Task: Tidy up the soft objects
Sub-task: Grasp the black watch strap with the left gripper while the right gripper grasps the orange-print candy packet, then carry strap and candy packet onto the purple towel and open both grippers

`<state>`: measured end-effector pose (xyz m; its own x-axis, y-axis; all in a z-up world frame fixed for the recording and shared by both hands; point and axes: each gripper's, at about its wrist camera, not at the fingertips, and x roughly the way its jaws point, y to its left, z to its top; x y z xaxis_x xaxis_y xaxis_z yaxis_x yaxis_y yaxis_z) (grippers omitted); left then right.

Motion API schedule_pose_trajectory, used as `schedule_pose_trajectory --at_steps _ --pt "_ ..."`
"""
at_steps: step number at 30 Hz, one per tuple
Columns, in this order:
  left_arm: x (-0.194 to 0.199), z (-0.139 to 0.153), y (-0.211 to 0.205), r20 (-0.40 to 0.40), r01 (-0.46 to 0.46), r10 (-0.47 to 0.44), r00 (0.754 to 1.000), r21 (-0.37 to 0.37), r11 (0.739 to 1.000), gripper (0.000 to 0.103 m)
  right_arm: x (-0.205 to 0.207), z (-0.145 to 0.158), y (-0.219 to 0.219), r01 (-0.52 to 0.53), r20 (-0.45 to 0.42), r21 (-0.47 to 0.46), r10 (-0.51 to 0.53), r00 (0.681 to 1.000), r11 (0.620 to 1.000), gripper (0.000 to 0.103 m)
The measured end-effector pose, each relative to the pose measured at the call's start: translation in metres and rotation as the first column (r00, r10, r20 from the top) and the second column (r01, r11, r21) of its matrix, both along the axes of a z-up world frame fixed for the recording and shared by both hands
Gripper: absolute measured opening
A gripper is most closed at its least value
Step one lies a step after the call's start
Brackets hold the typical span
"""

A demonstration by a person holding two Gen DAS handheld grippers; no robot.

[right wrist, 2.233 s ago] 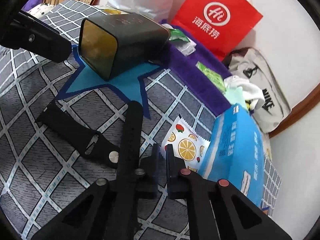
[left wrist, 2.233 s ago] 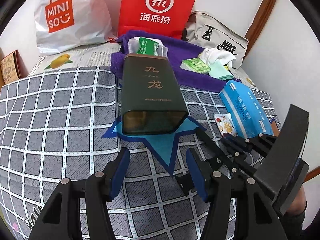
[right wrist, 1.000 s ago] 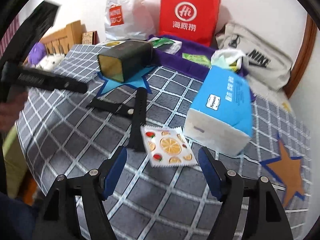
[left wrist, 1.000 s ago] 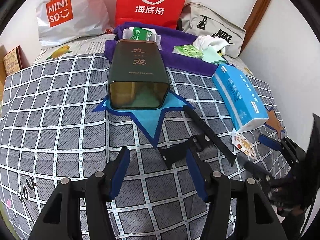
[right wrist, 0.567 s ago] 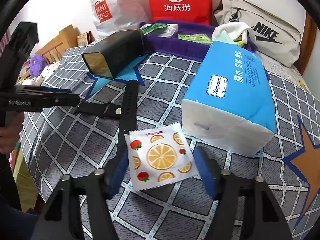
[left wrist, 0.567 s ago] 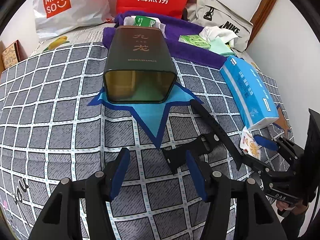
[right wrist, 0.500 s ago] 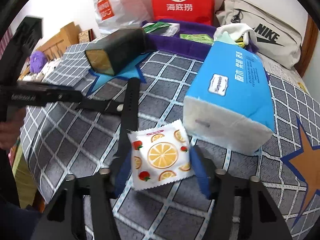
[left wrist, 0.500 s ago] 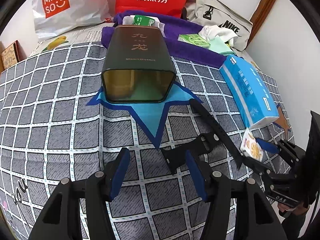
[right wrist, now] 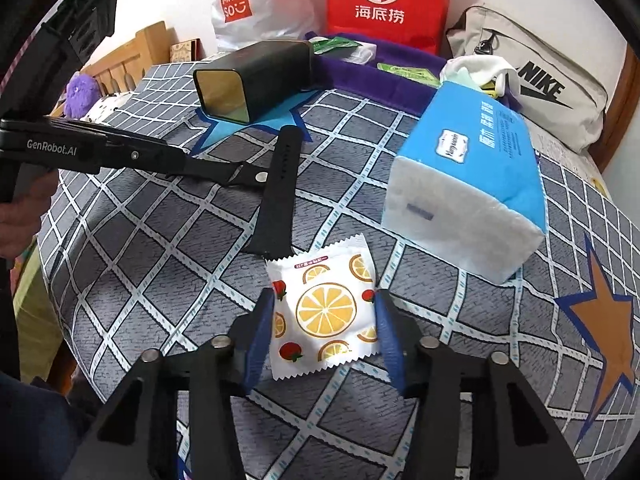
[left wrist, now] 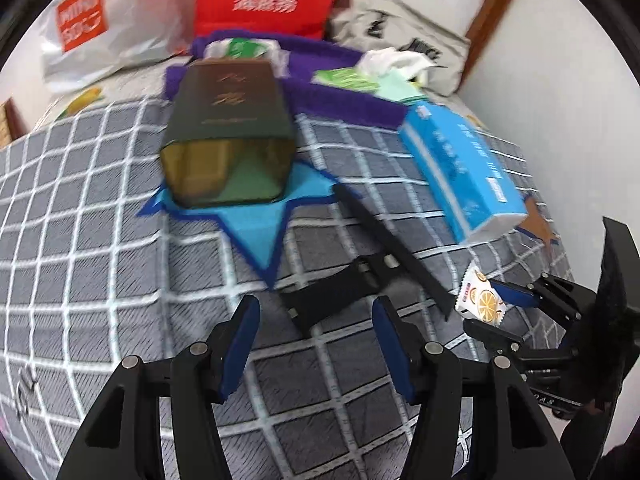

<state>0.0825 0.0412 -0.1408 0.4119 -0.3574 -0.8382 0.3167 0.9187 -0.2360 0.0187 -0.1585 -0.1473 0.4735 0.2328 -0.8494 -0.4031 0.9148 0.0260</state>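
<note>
With its pads closed on both side edges of the fruit-print packet [right wrist: 326,312], the right tool [right wrist: 325,334] holds it near the bed [right wrist: 160,264]; the left tool [left wrist: 316,344] hangs spread, farther off, facing the black strap [left wrist: 340,292].

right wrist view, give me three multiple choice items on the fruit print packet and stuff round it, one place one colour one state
1. Where is the fruit print packet?
A) between the right gripper fingers
B) inside the dark tin
C) on the purple towel

2. What colour is the tissue pack?
A) red
B) blue and white
C) green

3. How does the dark tin stand?
A) upright, lidded
B) crushed flat
C) on its side, open end showing

Answers: 1 A, blue pads flank its edges. 2 B, blue wrap, white end. 3 C, its gold inside shows.
</note>
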Motion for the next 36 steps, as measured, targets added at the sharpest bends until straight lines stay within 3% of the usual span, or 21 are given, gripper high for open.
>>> schedule_pose_trajectory --at_steps 5,10,12,14,17,24,27,32,36 --pt "0.005 -0.007 -0.022 0.060 0.101 -0.107 0.992 0.100 0.990 0.056 -0.011 0.010 -0.014 0.041 0.016 -0.005 -0.041 0.999 0.999 0.045" --pt "0.002 -0.020 -0.040 0.104 0.182 -0.212 0.972 0.242 0.953 0.057 -0.020 0.020 -0.031 0.085 0.032 0.010 -0.085 0.996 0.996 0.045" --pt "0.000 -0.019 -0.040 0.110 0.186 -0.217 0.970 0.242 0.952 0.052 -0.021 0.019 -0.036 0.103 0.027 0.011 -0.103 0.994 0.995 0.045" --pt "-0.002 -0.017 -0.040 0.112 0.180 -0.211 0.971 0.238 0.955 0.035 -0.020 0.015 -0.040 0.122 0.014 0.012 -0.122 0.992 0.992 0.045" --pt "-0.011 -0.015 -0.037 0.105 0.178 -0.208 0.972 0.241 0.954 0.025 -0.018 0.013 -0.041 0.132 0.007 0.016 -0.132 0.991 0.991 0.045" --pt "-0.022 -0.014 -0.033 0.066 0.214 -0.227 0.972 0.163 0.963 0.021 -0.015 0.016 -0.036 0.103 0.022 0.023 -0.103 0.994 0.994 0.045" --pt "-0.016 -0.014 -0.038 0.062 0.223 -0.233 0.970 0.145 0.964 0.026 -0.013 0.016 -0.034 0.103 0.019 0.027 -0.104 0.994 0.994 0.045" --pt "-0.017 -0.015 -0.052 0.089 0.227 -0.254 0.963 0.239 0.944 0.020 -0.016 0.016 -0.035 0.112 0.021 0.038 -0.113 0.993 0.993 0.045" --pt "-0.020 -0.015 -0.048 0.084 0.216 -0.240 0.967 0.223 0.951 0.021 -0.020 0.017 -0.038 0.119 0.025 0.047 -0.120 0.992 0.992 0.045"
